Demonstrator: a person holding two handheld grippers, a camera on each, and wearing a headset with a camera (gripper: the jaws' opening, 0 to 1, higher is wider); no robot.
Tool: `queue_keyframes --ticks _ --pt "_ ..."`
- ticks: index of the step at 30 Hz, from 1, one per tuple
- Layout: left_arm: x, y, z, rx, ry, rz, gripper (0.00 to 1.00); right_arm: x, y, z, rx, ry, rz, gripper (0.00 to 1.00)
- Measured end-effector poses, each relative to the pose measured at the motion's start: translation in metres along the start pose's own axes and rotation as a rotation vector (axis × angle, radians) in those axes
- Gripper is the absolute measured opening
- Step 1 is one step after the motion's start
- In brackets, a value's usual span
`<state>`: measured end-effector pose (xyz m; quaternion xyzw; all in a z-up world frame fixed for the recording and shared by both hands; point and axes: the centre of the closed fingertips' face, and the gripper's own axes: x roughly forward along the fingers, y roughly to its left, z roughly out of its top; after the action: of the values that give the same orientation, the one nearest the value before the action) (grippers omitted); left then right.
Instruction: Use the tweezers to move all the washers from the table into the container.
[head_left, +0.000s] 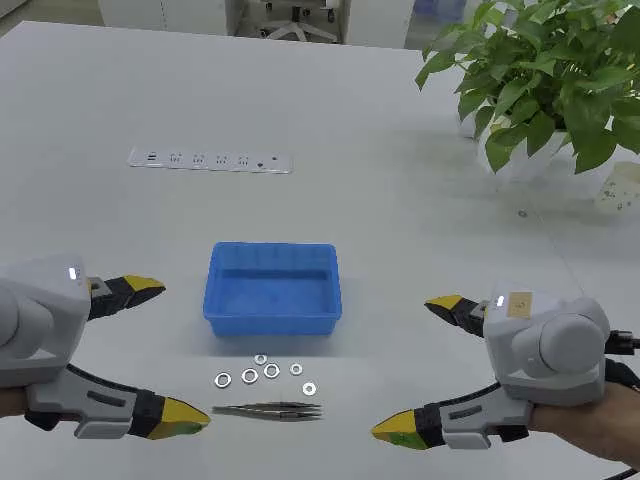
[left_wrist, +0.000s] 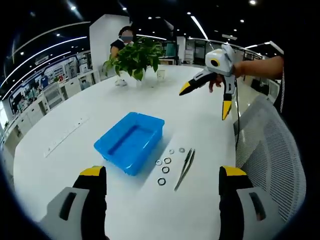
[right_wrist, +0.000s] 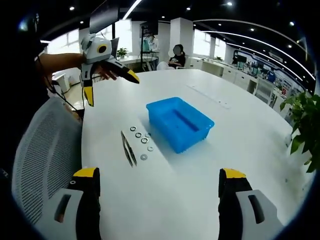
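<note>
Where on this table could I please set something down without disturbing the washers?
Bare tabletop lies between the power strip and the blue container, and between that container and the potted plant. The near side is crowded with washers and tweezers.

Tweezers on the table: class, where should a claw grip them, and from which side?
Grip the tweezers mid-length, across both arms, coming from above. They lie flat on the table, washers just beyond, so a low approach from the far side would likely scatter them.

Bright open office with a white table (head_left: 400, 200), potted plant (head_left: 540, 70) and mesh chair (left_wrist: 272, 150).
</note>
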<state>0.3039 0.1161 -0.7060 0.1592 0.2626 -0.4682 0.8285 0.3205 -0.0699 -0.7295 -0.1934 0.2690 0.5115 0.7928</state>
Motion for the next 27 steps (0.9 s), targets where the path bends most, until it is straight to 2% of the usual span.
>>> queue_keyframes --ticks 27 --pt "-0.0009 0.0009 0.0010 0.009 -0.002 0.002 0.99 -0.0005 -0.0003 0.0004 -0.007 -0.002 -0.002 0.99"
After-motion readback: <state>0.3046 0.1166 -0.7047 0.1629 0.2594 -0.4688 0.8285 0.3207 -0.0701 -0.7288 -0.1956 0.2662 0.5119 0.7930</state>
